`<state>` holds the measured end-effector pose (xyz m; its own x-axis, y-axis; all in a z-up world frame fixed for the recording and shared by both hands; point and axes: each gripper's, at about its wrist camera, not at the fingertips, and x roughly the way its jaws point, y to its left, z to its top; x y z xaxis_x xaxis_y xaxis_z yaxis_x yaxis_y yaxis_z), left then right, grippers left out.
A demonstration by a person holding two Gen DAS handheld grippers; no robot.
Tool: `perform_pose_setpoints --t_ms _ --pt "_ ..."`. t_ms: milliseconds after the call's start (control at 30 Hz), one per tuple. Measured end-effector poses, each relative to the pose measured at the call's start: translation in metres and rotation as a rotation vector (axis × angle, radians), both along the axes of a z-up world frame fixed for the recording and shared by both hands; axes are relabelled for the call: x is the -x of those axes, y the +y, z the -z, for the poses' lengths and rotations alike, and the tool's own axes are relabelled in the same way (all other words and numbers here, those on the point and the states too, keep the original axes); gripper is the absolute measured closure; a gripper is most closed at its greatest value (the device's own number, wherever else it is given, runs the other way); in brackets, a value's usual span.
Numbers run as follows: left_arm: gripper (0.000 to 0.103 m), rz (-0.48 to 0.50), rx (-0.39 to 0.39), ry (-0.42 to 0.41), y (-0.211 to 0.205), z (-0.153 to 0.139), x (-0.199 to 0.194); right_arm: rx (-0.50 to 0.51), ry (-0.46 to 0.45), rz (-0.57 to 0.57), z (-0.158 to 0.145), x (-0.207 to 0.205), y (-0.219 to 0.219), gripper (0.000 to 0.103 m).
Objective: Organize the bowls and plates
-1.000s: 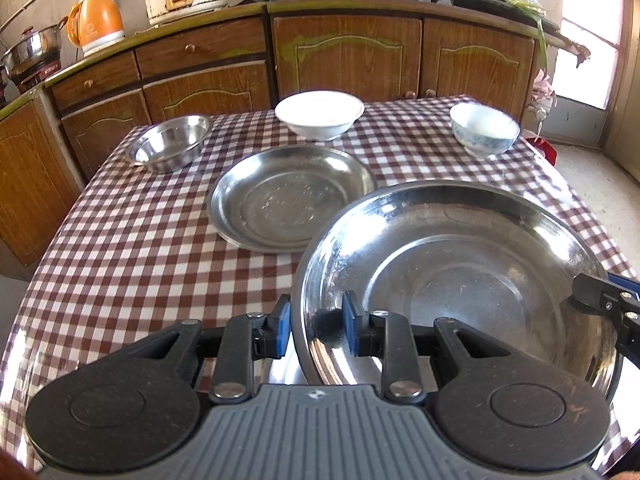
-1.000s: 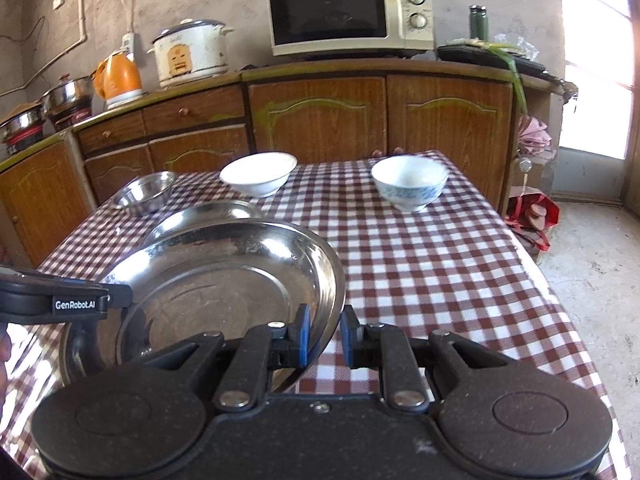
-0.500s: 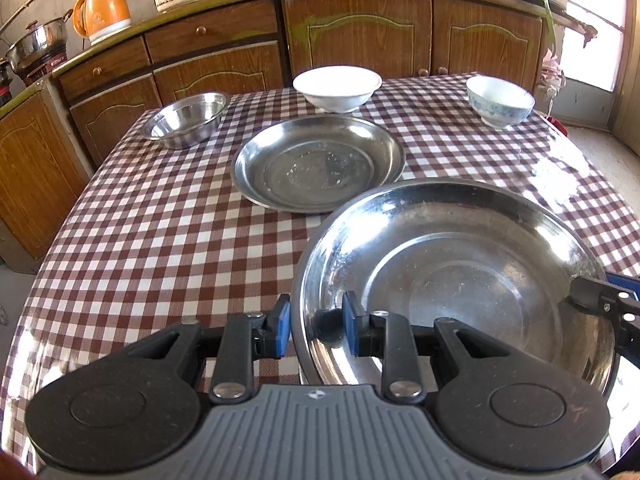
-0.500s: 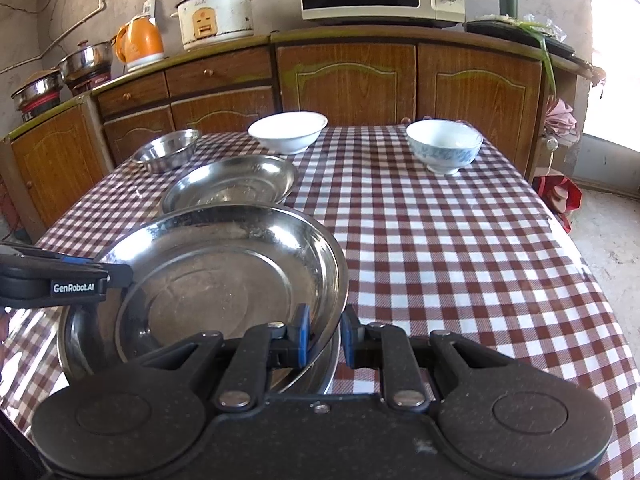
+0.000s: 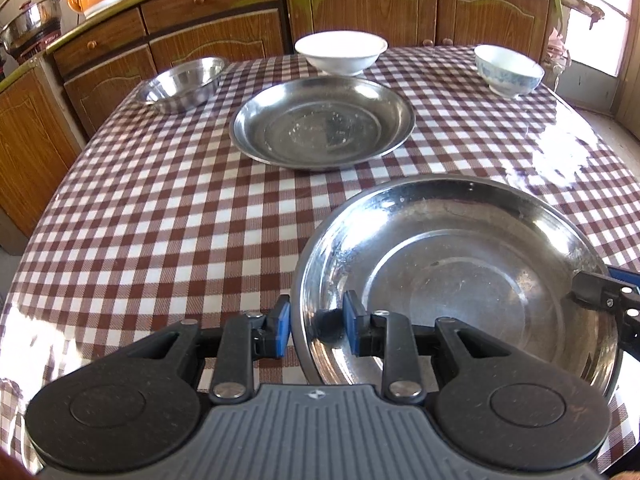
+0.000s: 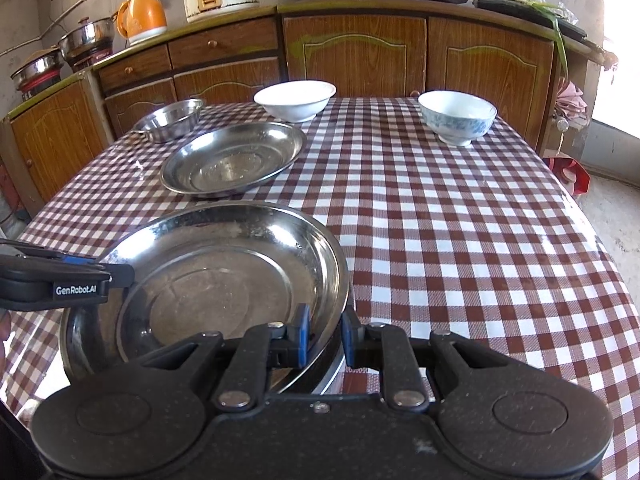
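Kitchen: wood cabinets [image 6: 224,60] behind, table [image 5: 160,216] under a brown-and-white checked cloth. Large steel plate [image 5: 452,280] at the near edge, pinched on opposite rims by both grippers. Left gripper [image 5: 316,326] is clamped on the plate's left rim, one blue pad outside, one inside the wall. Right gripper [image 6: 324,334] is clamped on the right rim the same way. In the right wrist view another metal rim shows just under the held plate; cannot tell whether they touch. Second steel plate [image 5: 322,122] lies flat mid-table, apart from the held one. Behind it, just beside its far rim: white bowl [image 5: 341,52]. Small steel bowl [image 5: 182,84] at far left, blue-patterned bowl [image 5: 508,70] at far right, well apart from the rest. All bowls upright, none stacked.
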<state>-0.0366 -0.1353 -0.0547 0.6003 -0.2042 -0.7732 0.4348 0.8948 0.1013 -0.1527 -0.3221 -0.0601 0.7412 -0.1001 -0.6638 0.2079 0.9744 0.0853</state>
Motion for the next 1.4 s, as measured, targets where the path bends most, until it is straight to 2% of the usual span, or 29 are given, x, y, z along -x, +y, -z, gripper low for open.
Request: perform_pose_setpoints --t_ms 633,833,1000,1067,1133,1200,1333,1400 --pt "0.073 0.006 0.016 0.038 0.003 0.007 -0.005 0.012 0.020 -0.013 0.004 -0.004 0.002 0.080" --pt "0.073 0.004 0.029 0.044 0.005 0.006 -0.005 0.009 0.029 -0.028 0.004 -0.002 0.003 0.069" --pt "0.073 -0.008 0.037 0.046 0.007 0.006 -0.007 0.001 0.031 -0.027 0.003 0.000 0.002 0.069" --pt "0.073 -0.014 0.042 0.047 0.008 0.005 -0.008 -0.006 0.034 -0.031 0.002 0.001 0.002 0.062" --pt "0.073 -0.017 0.045 0.046 0.009 0.005 -0.008 0.008 0.034 -0.033 0.001 0.002 0.002 0.045" --pt "0.073 -0.018 0.048 0.047 0.010 0.005 -0.009 0.028 0.040 -0.047 0.001 0.001 0.005 0.034" --pt "0.073 -0.019 0.057 0.042 0.011 0.002 -0.009 0.144 0.031 -0.044 -0.004 0.003 0.014 0.033" --pt "0.073 -0.023 0.064 0.040 0.013 0.000 -0.009 0.145 0.010 -0.029 -0.007 0.004 0.012 0.032"
